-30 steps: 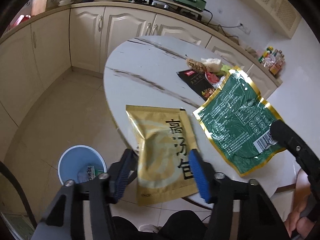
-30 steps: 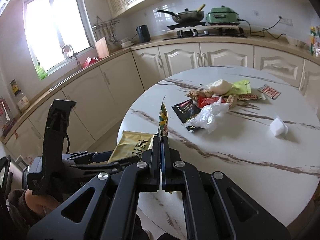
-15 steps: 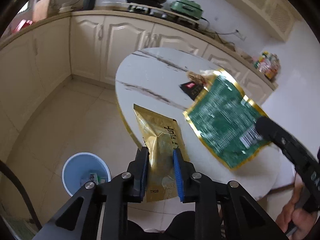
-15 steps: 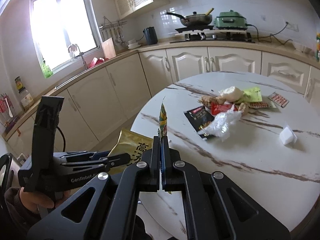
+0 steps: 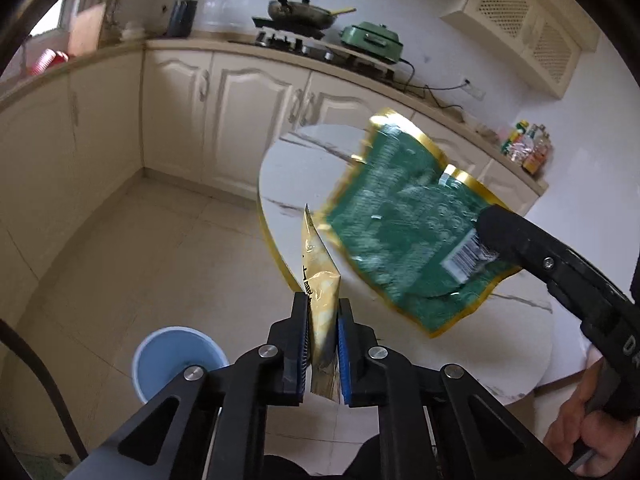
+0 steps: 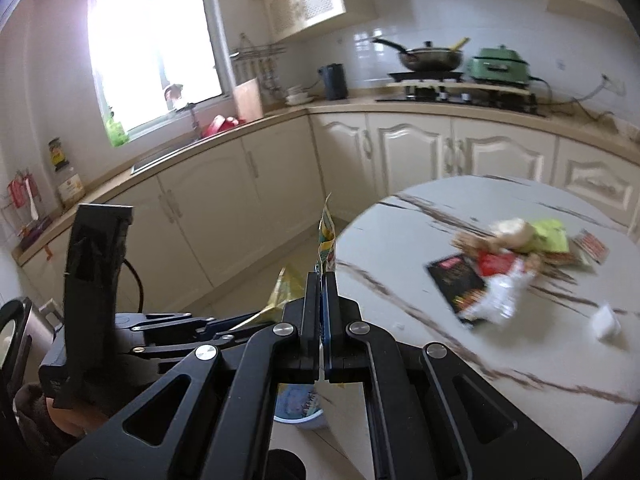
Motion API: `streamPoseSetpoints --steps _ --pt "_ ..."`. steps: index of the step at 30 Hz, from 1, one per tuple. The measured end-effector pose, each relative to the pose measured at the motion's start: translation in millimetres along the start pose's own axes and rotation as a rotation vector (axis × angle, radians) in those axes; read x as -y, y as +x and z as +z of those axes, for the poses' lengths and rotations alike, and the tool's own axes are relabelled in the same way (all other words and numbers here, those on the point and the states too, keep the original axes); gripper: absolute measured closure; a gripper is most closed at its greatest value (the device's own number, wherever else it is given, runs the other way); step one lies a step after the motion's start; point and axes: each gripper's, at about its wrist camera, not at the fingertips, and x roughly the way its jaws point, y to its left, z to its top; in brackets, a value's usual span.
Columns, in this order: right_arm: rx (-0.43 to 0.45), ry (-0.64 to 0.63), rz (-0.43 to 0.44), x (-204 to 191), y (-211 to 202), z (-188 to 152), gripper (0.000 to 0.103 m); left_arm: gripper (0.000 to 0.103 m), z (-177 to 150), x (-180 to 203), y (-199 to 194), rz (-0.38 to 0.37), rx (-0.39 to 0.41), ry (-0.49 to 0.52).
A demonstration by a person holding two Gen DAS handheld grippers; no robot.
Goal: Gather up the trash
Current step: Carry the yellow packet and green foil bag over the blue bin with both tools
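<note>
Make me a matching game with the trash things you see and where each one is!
Things:
1. gold packet
2. green packet
3. blue bin
4. black wrapper

Places:
A. on the floor
B. lying on the table
C. pinched in the left gripper
D. pinched in the right gripper

Pairs: 1-C, 2-D, 3-A, 4-B

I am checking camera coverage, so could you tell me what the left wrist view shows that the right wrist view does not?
Only the left wrist view shows the green packet's printed face, pinched by the right gripper. Only the right wrist view shows the window and the remaining trash pile. Both show the gold packet in the left gripper, the blue bin and the table.
</note>
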Motion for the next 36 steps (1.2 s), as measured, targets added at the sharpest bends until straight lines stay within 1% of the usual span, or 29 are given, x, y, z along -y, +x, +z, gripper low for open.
streamPoseSetpoints --steps 2,3,5,7,12,13,15,17,21,25,27,28,30,31,34,36 --pt "-0.017 -0.003 0.014 -6 13 0 0.101 0.095 2 -8 3 -0.008 -0.002 -0.032" --pt "-0.023 -0.001 0.017 -9 18 -1 0.101 0.095 3 -10 2 -0.010 0.012 -0.033" --pt "-0.026 -0.008 0.024 -14 24 0 0.101 0.095 3 -16 -3 0.016 0.024 -0.015" --pt "-0.030 -0.021 0.031 -21 30 3 0.101 0.095 4 -24 -8 0.025 0.025 -0.023" --pt "-0.050 -0.053 0.071 -42 54 8 0.101 0.095 -3 -59 -27 0.101 0.039 -0.054" --pt "-0.062 -0.063 0.079 -49 62 8 0.101 0.095 -5 -71 -30 0.130 0.041 -0.064" --pt "-0.092 -0.082 0.102 -64 83 6 0.101 0.095 -9 -84 -30 0.169 0.030 -0.080" --pt "-0.121 -0.101 0.113 -76 105 2 0.101 0.095 -16 -104 -24 0.216 0.010 -0.099" --pt "-0.212 -0.134 0.121 -99 164 -21 0.101 0.095 -29 -136 9 0.255 -0.068 -0.170" --pt "-0.329 -0.140 0.113 -106 227 -55 0.101 0.095 -47 -180 52 0.270 -0.159 -0.266" --pt "-0.377 -0.144 0.109 -108 258 -73 0.101 0.095 -55 -194 75 0.290 -0.205 -0.290" --pt "-0.418 -0.146 0.110 -109 277 -84 0.101 0.095 -56 -201 87 0.294 -0.223 -0.302" --pt "-0.459 -0.131 0.113 -106 302 -99 0.101 0.095 -61 -219 108 0.297 -0.263 -0.339" --pt "-0.494 -0.121 0.121 -103 316 -107 0.101 0.095 -66 -227 121 0.298 -0.291 -0.352" --pt "-0.559 -0.115 0.126 -96 345 -125 0.101 0.095 -73 -245 149 0.296 -0.346 -0.378" --pt "-0.594 -0.084 0.142 -89 359 -134 0.101 0.093 -74 -252 161 0.298 -0.363 -0.398"
